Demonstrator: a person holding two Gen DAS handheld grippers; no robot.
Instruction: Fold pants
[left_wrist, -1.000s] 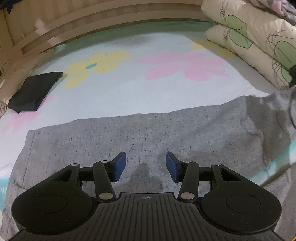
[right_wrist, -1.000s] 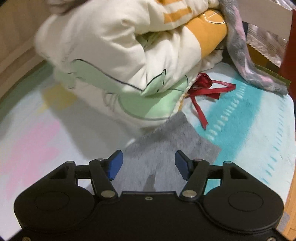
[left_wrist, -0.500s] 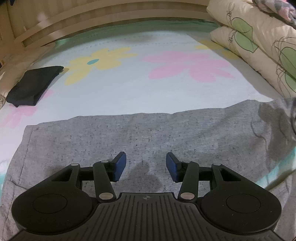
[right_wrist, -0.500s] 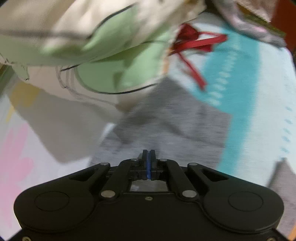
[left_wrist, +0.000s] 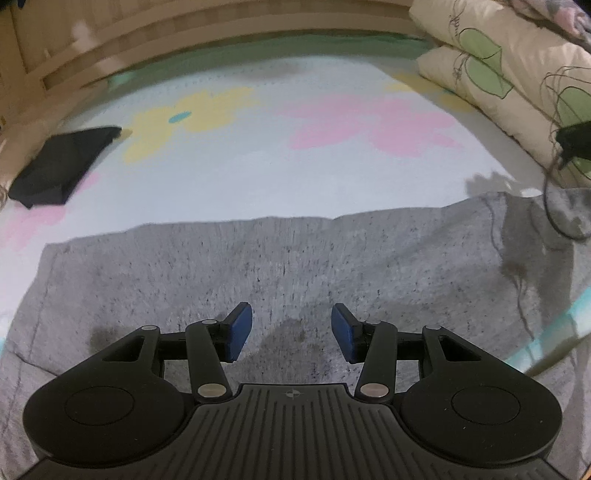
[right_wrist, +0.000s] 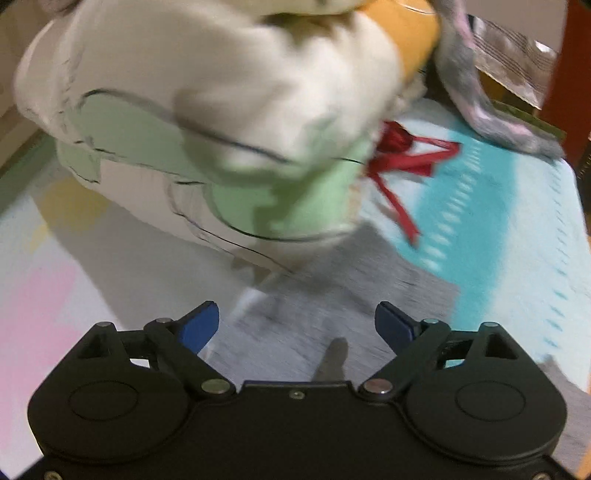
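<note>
Right tool (right_wrist: 296, 325) opening, above grey pants (right_wrist: 332, 306)

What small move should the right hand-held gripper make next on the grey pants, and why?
Probably lower the right hand-held gripper onto the grey pants edge ahead. Its jaws are opening with nothing between them, and the cloth lies flat on the bed sheet, unfolded.

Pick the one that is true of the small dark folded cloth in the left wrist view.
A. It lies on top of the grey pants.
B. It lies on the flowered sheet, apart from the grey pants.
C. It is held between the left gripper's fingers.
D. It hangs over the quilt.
B: the dark folded cloth lies on the flowered sheet at far left, with bare sheet between it and the grey pants.
</note>
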